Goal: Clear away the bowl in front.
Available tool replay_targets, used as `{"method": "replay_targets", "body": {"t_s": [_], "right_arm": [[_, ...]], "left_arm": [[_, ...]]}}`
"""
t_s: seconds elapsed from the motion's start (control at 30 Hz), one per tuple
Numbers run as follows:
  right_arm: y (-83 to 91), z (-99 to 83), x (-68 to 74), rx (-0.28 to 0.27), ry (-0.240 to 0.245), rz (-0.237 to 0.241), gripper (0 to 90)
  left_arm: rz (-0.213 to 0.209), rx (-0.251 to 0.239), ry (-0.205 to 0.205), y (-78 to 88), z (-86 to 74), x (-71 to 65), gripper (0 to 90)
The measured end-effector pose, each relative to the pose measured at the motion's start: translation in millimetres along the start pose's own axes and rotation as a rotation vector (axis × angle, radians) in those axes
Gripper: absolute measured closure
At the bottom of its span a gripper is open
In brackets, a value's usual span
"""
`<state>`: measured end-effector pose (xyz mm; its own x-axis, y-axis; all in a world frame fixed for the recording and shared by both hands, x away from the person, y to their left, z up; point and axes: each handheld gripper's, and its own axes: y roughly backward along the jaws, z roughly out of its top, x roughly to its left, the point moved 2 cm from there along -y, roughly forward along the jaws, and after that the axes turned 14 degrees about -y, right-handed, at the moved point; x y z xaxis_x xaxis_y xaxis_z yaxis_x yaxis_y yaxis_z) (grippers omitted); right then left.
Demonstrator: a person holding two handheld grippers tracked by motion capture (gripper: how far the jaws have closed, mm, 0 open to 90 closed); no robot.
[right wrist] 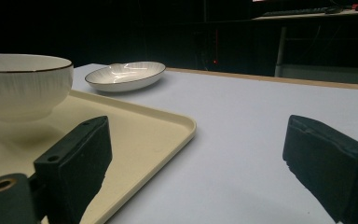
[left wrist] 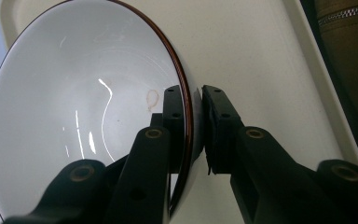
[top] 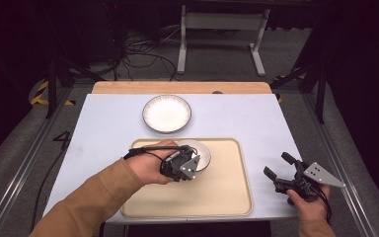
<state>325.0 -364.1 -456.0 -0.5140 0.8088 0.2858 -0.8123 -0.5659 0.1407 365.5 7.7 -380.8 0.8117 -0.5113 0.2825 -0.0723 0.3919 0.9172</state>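
No writing can be read on anything here. The left hand (top: 148,168) reaches in over the tray (top: 227,197), wrist turned, and its gripper (top: 190,163) is closed on the rim of the bowl (top: 202,150): in the left gripper view one jaw is inside the bowl (left wrist: 74,116) and the other outside, with the brown rim between them. The bowl is empty and it is at the far part of the tray. The right hand (top: 308,205) is at the table's near right edge, beside the tray, and its gripper (top: 279,165) is wide open and holds nothing. An empty plate (top: 167,113) lies on the table (top: 103,123) beyond the tray.
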Motion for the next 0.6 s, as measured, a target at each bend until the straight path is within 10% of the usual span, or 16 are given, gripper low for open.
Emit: {"method": "replay_targets", "body": {"t_s": [0.6], "right_arm": [[-0.6, -0.1, 0.7, 0.0, 0.0, 0.004, 8.7]], "left_arm": [[-0.032, 0.026, 0.011, -17.9, -5.5, -2.0, 80.3]]}}
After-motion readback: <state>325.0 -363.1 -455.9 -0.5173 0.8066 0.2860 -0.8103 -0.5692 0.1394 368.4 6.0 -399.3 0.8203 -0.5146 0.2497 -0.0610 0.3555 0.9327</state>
